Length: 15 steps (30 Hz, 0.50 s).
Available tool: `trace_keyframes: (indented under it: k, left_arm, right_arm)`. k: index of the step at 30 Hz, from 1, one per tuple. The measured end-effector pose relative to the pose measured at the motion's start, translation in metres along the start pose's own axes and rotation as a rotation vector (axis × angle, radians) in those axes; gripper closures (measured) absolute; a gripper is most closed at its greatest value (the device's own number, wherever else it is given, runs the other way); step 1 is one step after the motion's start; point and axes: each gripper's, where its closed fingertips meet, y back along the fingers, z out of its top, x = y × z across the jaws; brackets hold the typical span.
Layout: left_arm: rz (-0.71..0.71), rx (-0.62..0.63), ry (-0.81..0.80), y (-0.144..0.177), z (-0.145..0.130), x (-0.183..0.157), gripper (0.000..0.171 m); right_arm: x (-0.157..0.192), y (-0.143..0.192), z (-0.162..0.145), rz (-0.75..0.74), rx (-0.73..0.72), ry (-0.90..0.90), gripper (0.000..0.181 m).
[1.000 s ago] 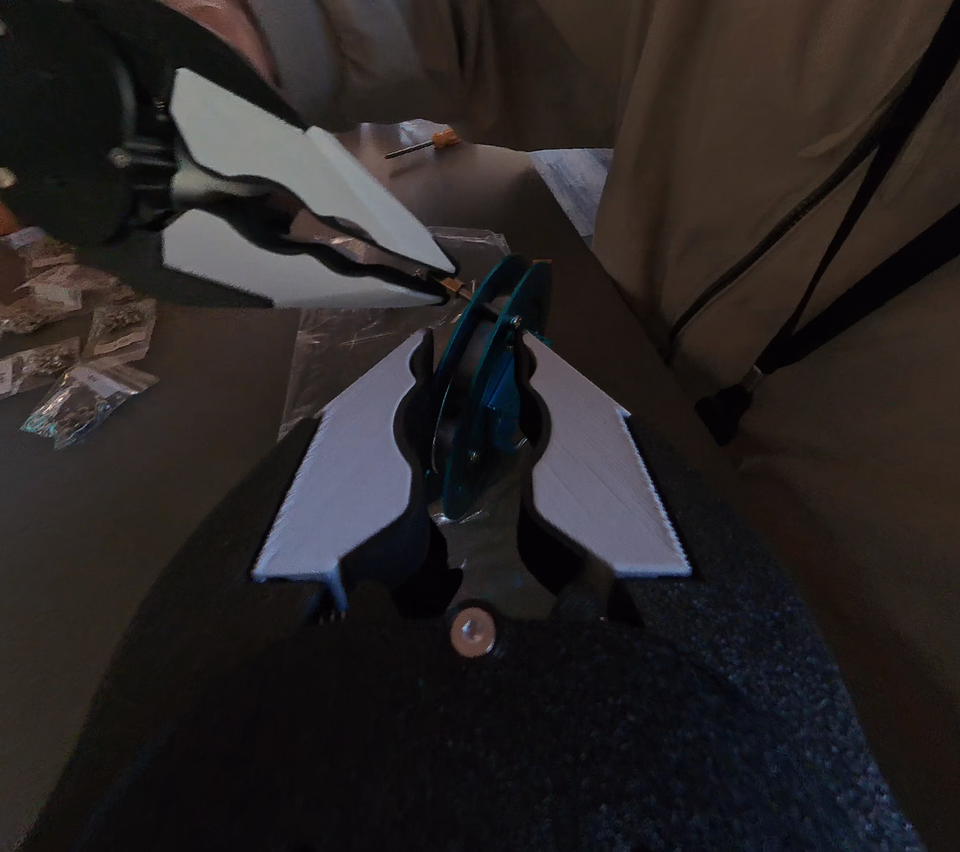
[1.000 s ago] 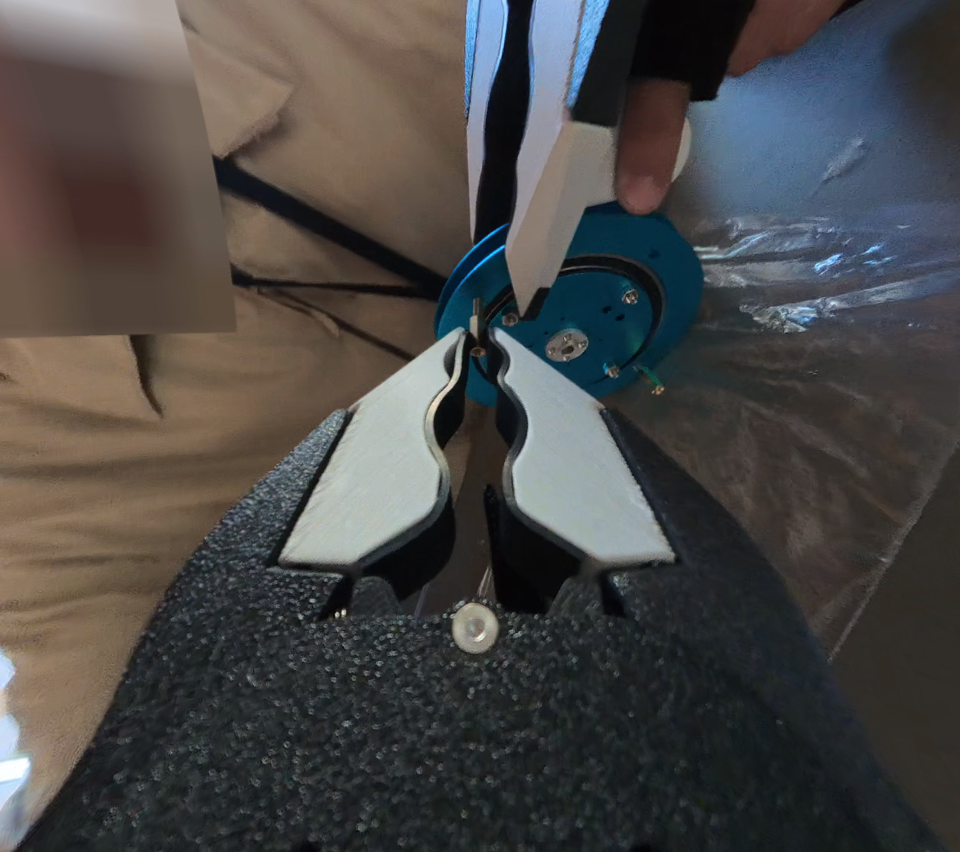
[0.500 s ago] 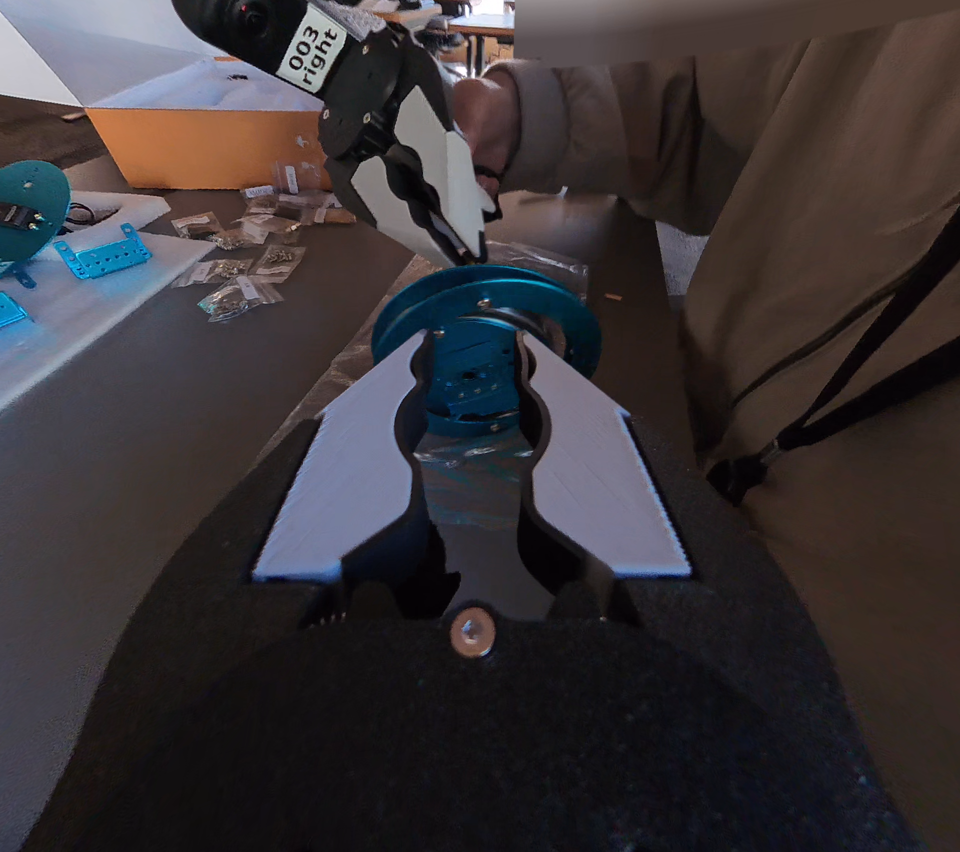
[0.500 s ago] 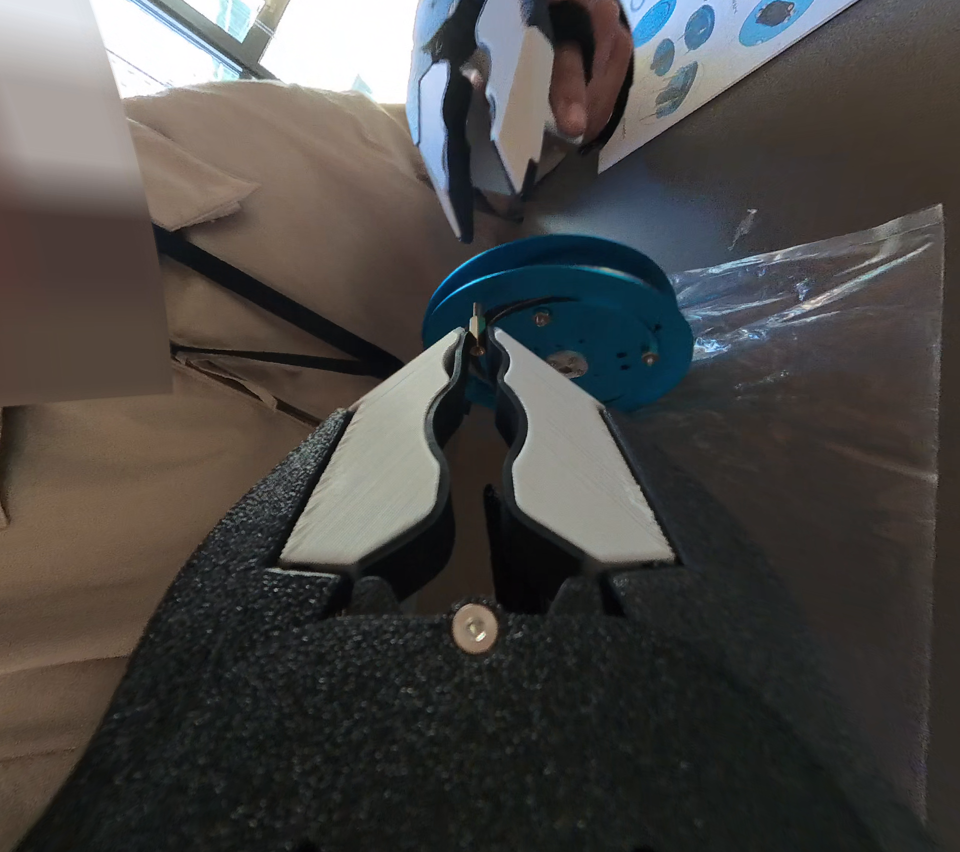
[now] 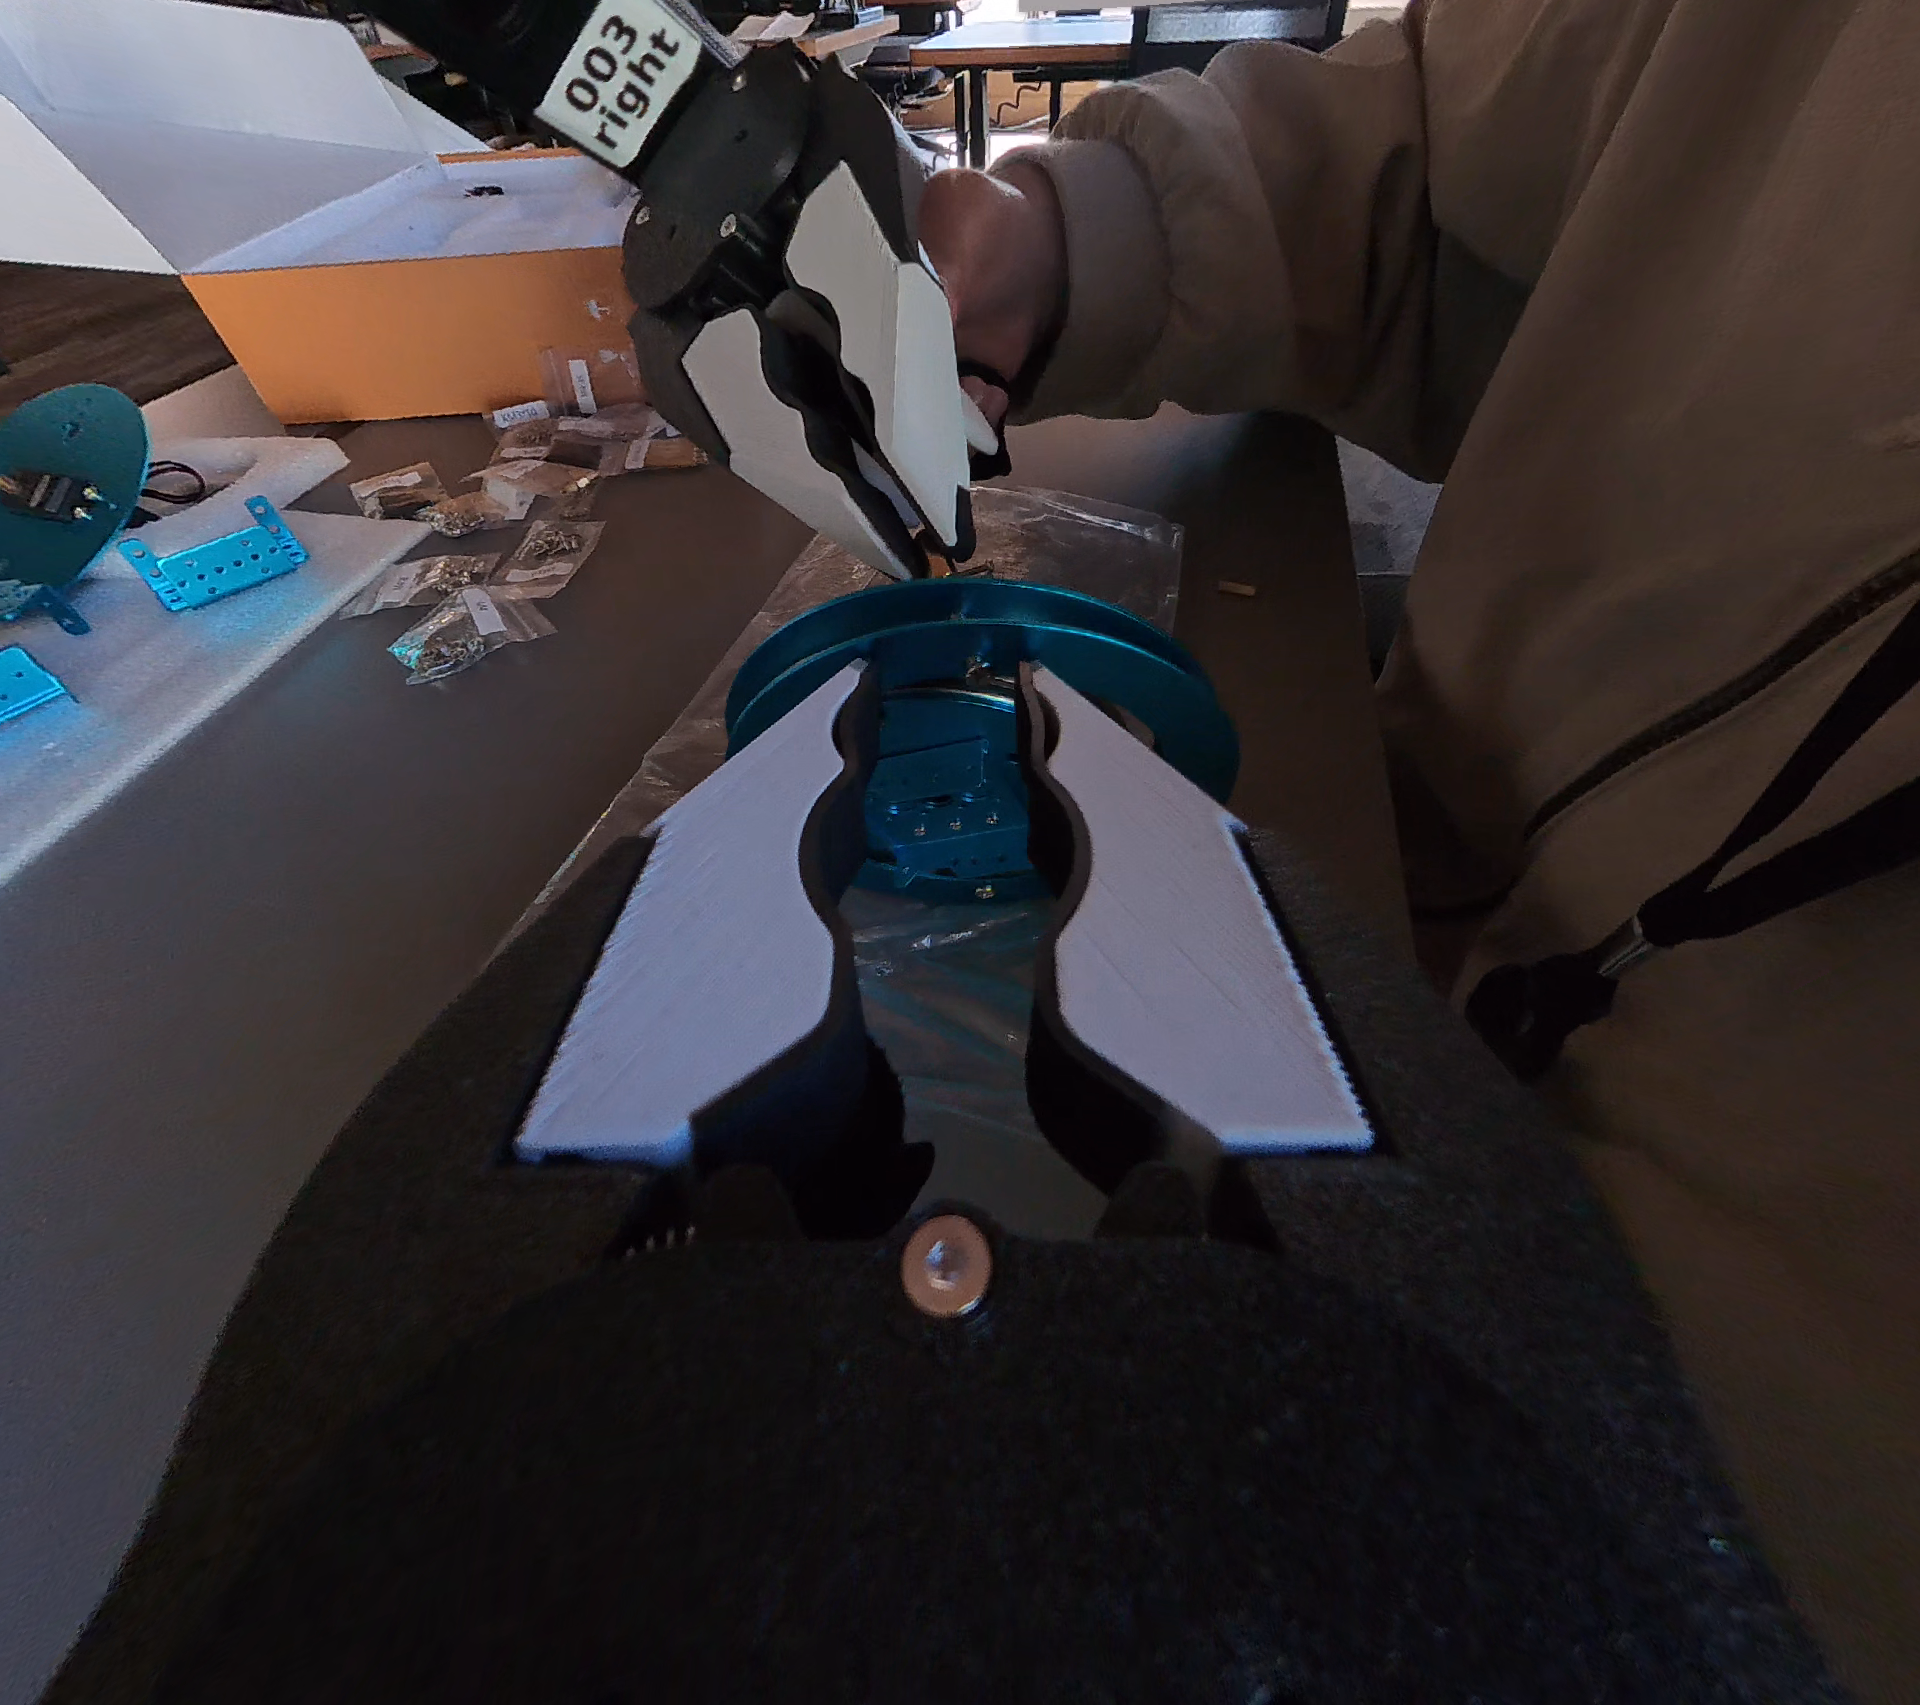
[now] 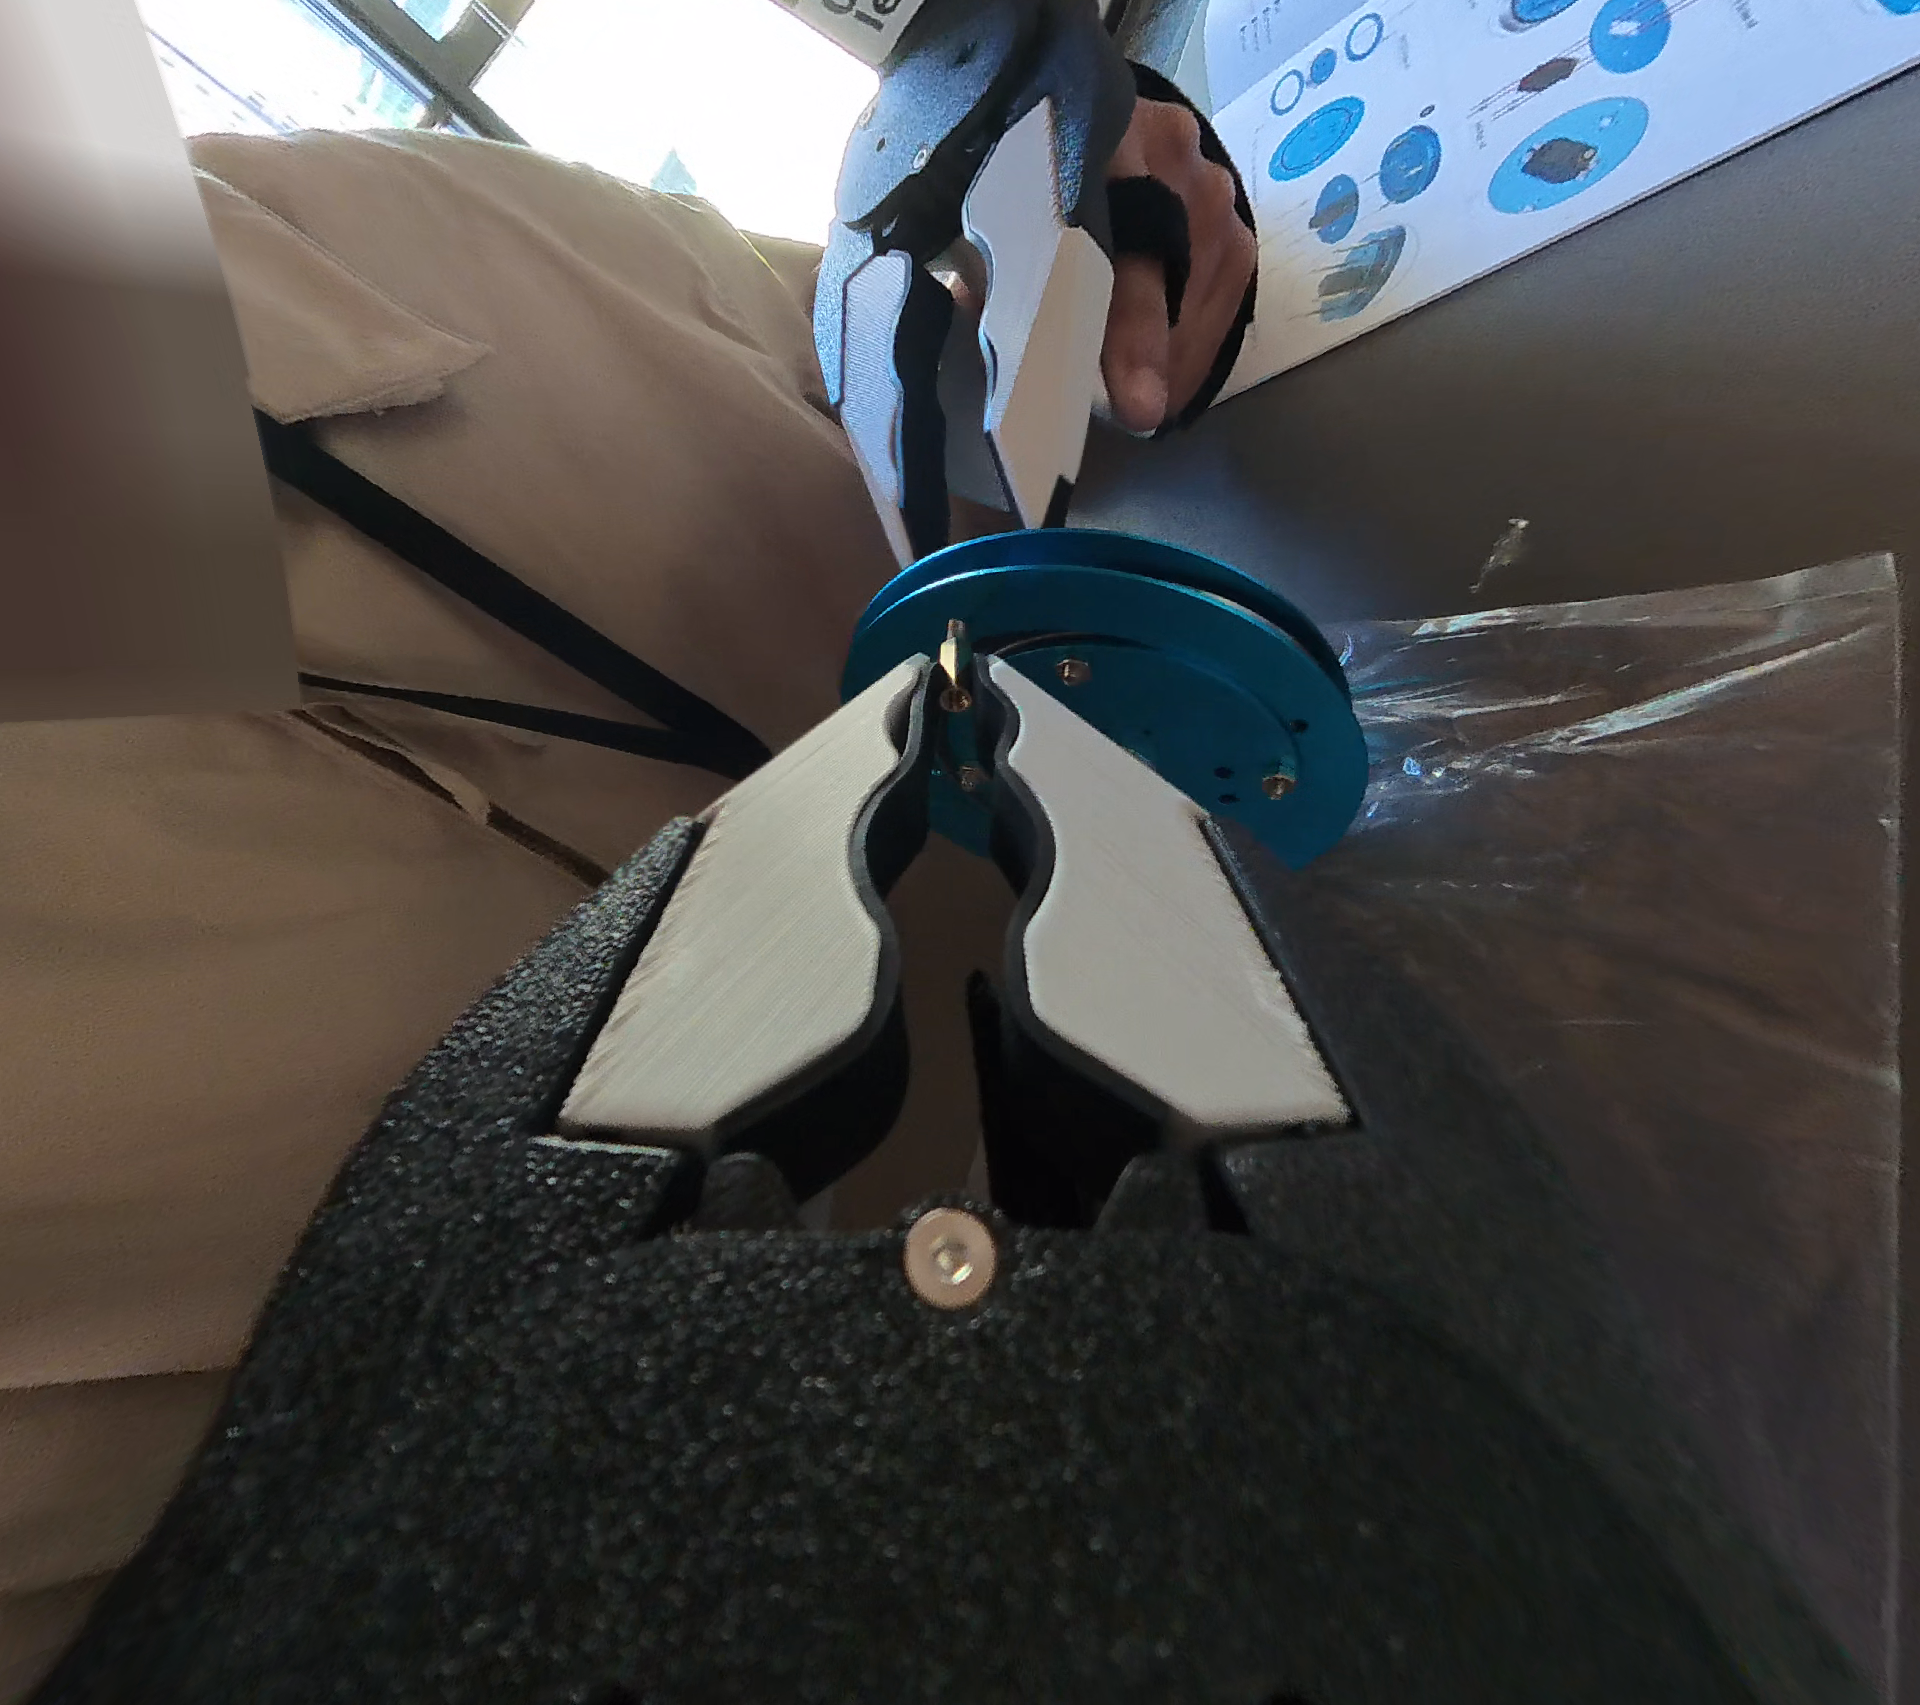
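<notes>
A blue two-disc metal assembly (image 5: 1184, 720) lies flat on a clear plastic bag (image 5: 1081, 528) on the dark table. My left gripper (image 5: 945, 670) is open, its fingertips on either side of the assembly's blue centre block, not gripping it. In the right wrist view the left gripper (image 6: 977, 517) hangs just above the assembly's (image 6: 1174, 699) far rim. My right gripper (image 6: 956, 681) is shut on a small brass standoff (image 6: 953, 656), held at the near rim of the top disc. It also shows in the left wrist view (image 5: 940, 549), tips down on the disc.
An open orange and white box (image 5: 416, 315), several small bags of screws (image 5: 457, 632), blue brackets (image 5: 213, 564) and a teal disc (image 5: 62, 481) on white foam lie at the left. An illustrated sheet (image 6: 1558, 97) lies beyond the bag (image 6: 1610, 772). A person's beige jacket (image 5: 1662, 408) is close. Only a small space, under 4 cm, lies between the two pairs of fingers.
The left gripper held the assembly upright on its edge; it has since laid it flat on the bag, opened and drawn back. The right gripper kept the brass standoff at the disc.
</notes>
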Motion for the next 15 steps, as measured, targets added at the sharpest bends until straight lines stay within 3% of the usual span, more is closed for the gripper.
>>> trace_keyframes:
  k: [6, 10, 15]
  left_arm:
    - [0.081, 0.037, -0.076, 0.0007, -0.0004, -0.0009, 0.15]
    - [0.176, 0.046, -0.102, -0.002, 0.0015, 0.0007, 0.164]
    - [0.158, 0.061, -0.102, -0.0037, -0.0004, -0.0054, 0.163]
  right_arm:
    - [0.0001, -0.0012, 0.0009, -0.089, -0.062, 0.077, 0.175]
    - [-0.0051, -0.0027, 0.0004, -0.234, -0.047, 0.187, 0.176]
    - [0.0025, -0.0074, -0.0028, -0.207, -0.046, 0.229, 0.175]
